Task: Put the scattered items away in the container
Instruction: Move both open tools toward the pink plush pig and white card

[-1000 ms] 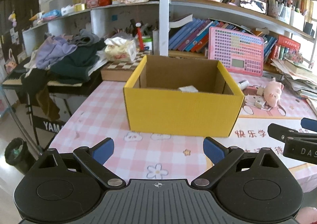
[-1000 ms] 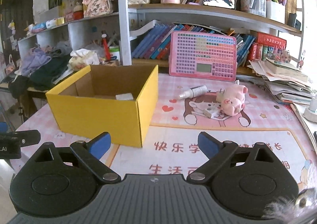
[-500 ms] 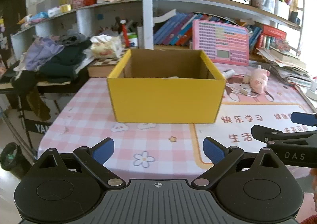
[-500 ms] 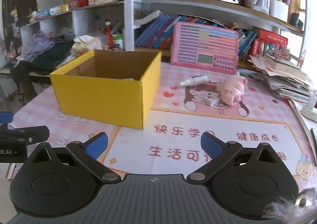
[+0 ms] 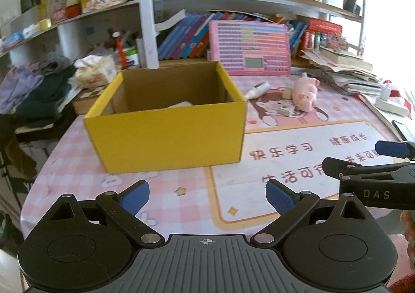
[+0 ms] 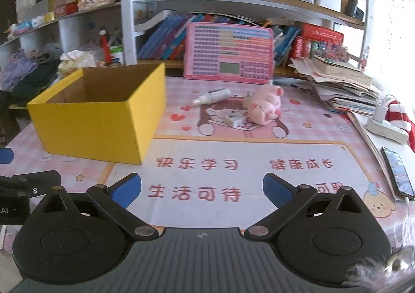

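Bare mat (image 6: pixel 233 163) ahead (box (image 6: pixel 98 122) leftward)

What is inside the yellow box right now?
In the left wrist view, one pale flat item shows above the yellow box's front wall. That wall hides the rest of the floor, so other contents cannot be ruled out.

The right gripper (image 6: pixel 201 188) hangs wide open over the printed mat (image 6: pixel 233 163), gripping nothing. Upper left sits the yellow box (image 6: pixel 103 122); the pink plush pig (image 6: pixel 264 106) (beside a spray bottle (image 6: pixel 211 96)) lies centre.
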